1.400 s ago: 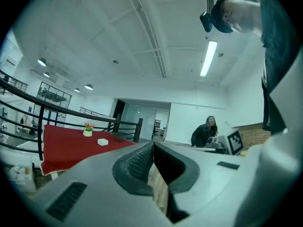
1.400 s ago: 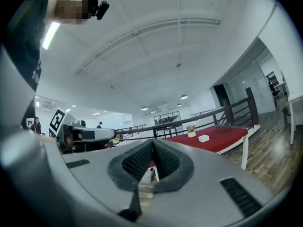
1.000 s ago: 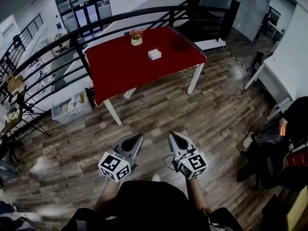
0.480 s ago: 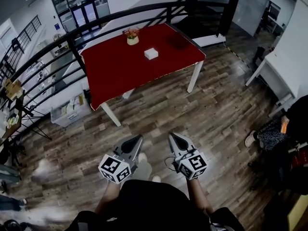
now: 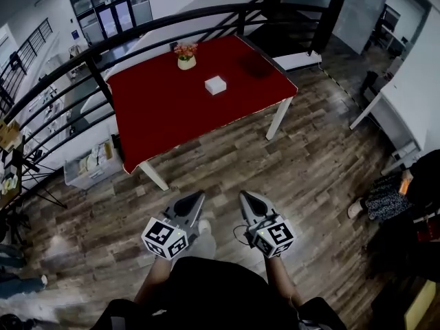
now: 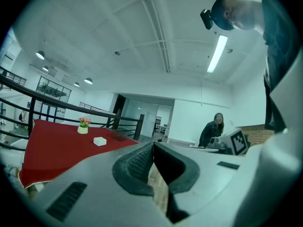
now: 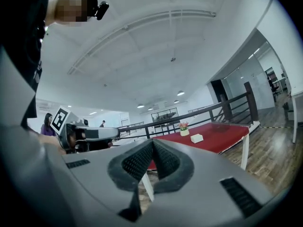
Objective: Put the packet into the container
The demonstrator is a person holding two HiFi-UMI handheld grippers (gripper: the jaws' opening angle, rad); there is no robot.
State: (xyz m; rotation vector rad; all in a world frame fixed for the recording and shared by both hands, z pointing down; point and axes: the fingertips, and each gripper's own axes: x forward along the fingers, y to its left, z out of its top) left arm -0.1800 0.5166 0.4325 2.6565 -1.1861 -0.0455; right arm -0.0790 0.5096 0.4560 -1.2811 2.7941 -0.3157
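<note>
- The left gripper [image 5: 194, 199] is sitting low in the head view at 6 o'clock, its jaws pressing together with nothing between them.
- The right gripper [image 5: 246, 196] is hanging just beside it at 3 o'clock, its jaws likewise closed and empty.
- The white packet [image 5: 215, 84] is lying on the red table [image 5: 165, 115] at 12 o'clock, well apart from both grippers.
- A dark container [image 5: 256, 64] is resting at the packet's 2 o'clock, and a flower pot [image 5: 185, 57] is standing at its 11 o'clock.

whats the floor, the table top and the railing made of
Floor: wood-look planks, matte, grain and mixed brown tones; wood or laminate, unclear. Table top: red covering, likely cloth, its edge hangs over. Railing: black, probably painted metal.
</note>
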